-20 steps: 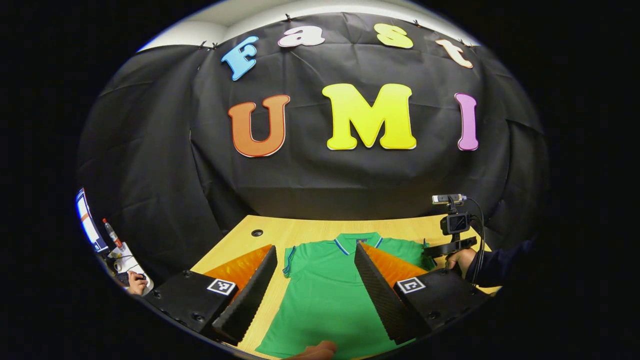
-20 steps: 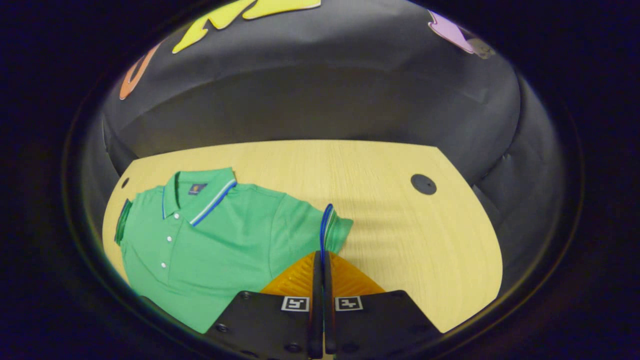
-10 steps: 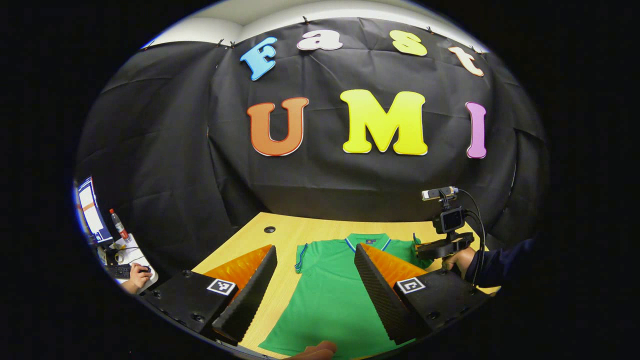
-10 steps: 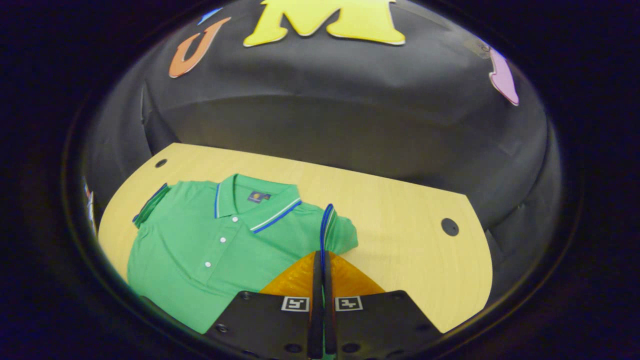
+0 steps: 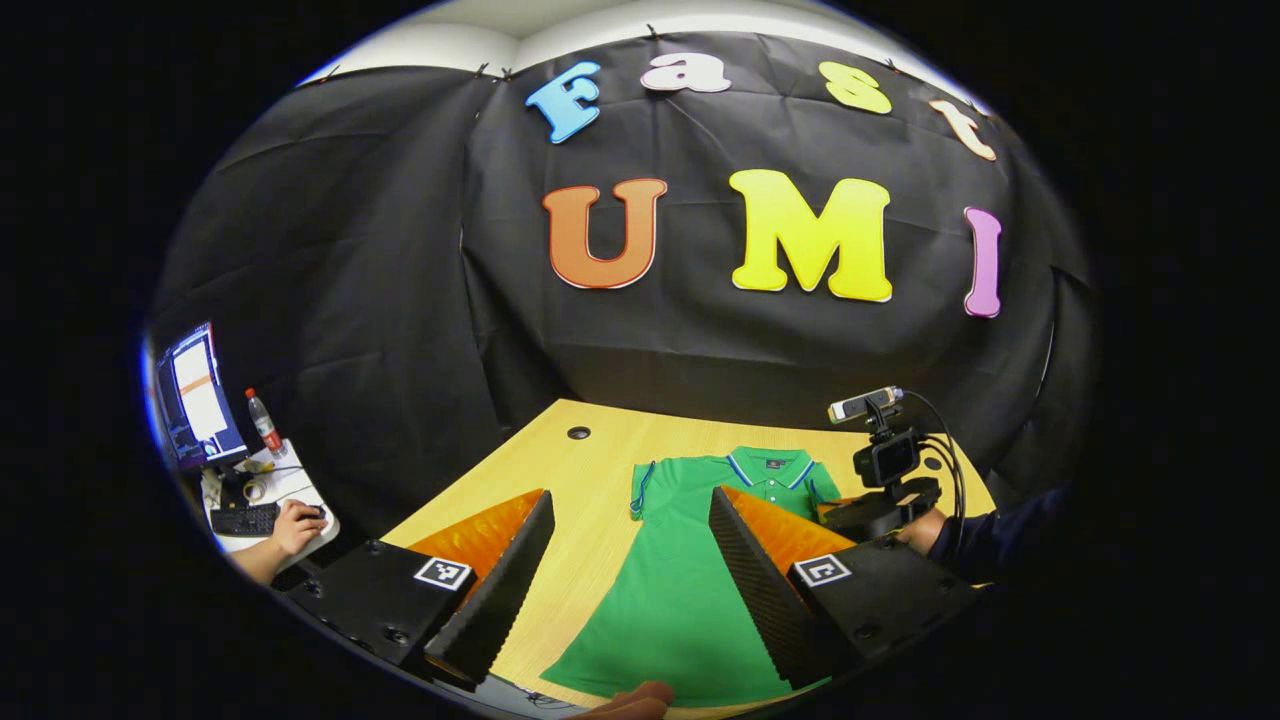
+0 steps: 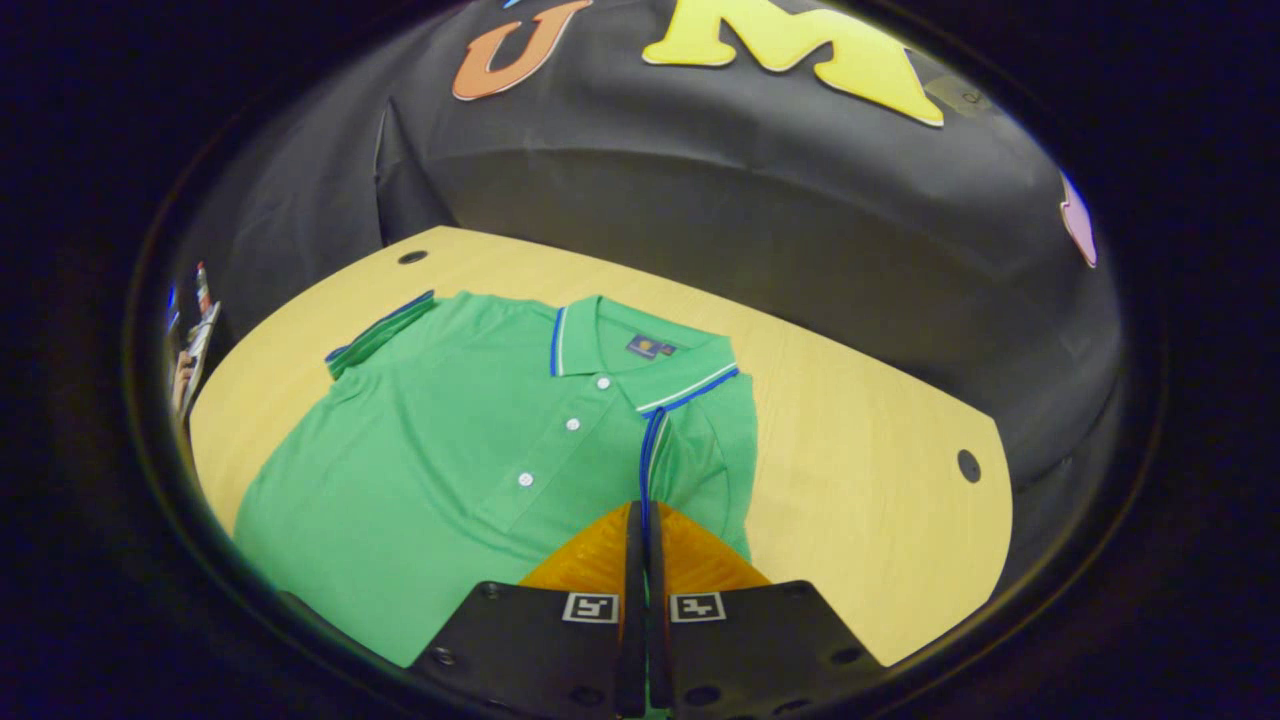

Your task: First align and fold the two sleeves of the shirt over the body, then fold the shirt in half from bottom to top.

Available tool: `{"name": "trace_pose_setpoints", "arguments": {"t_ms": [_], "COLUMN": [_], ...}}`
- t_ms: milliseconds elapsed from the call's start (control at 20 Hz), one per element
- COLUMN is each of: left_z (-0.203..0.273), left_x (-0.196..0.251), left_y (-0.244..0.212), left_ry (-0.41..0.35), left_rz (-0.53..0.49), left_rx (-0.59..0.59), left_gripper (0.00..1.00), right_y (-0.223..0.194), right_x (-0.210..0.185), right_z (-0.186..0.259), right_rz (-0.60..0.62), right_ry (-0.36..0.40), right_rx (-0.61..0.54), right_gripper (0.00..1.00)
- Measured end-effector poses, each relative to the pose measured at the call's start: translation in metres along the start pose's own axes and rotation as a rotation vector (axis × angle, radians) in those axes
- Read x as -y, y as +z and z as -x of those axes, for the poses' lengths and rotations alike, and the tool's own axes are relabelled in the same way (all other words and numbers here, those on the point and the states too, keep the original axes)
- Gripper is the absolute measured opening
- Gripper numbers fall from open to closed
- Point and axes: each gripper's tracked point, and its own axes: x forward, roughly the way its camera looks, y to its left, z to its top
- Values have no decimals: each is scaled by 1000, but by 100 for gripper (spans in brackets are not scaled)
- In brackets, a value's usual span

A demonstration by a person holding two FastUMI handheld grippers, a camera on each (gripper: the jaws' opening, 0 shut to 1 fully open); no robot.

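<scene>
At the far left of my left gripper view I see a side desk (image 5: 290,490) with a lit monitor (image 5: 195,395), a clear plastic bottle with a red cap (image 5: 264,423) and a black keyboard (image 5: 243,518), with a person's hand (image 5: 298,522) beside the keyboard. My left tongs (image 5: 628,560) hang spread wide above the pale wooden counter (image 5: 560,470), gripping nothing. Between their 2 fingers lies the green short-sleeved polo shirt with blue and white trim (image 5: 690,560), flat on the counter with its collar toward the black cloth wall. Right of it, the right tongs (image 5: 860,512) sit low over the shirt's shoulder, carrying a small black camera (image 5: 882,458) with cables, held by a hand in a dark sleeve (image 5: 985,540).

In my right gripper view the shirt (image 6: 450,460) spreads across the counter's (image 6: 860,500) left half, its 3 white buttons (image 6: 572,424) showing. My right tongs (image 6: 640,520) are pressed together on the blue-edged cuff of the sleeve (image 6: 655,450), which lies drawn in over the shirt's body, just below the collar (image 6: 640,345).
</scene>
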Motion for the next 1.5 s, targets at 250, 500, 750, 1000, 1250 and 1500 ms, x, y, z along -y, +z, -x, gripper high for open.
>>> {"name": "trace_pose_setpoints", "arguments": {"t_ms": [250,500,750,1000,1250,1500], "left_z": [-11,-38,-98,-173,-248,-314], "left_x": [-21,-28,-26,-8,5,15], "left_y": [-9,-16,-36,-63,-102,-147], "left_ry": [7,-36,-93,-164,-177,-169], "left_rz": [-54,-59,-68,-82,-125,-121], "left_rx": [-9,-21,-71,-147,-241,-379], "left_gripper": [100,100,100,100,100,100], "right_y": [-2,25,44,35,12,17], "right_x": [-5,5,27,39,25,19], "right_z": [10,54,129,214,294,348], "right_rz": [-18,-125,-192,-196,-252,-234], "right_ry": [1,0,-52,-125,-176,-238], "right_rx": [-12,59,158,217,217,250], "right_gripper": [15,63,98,98,98,96]}}
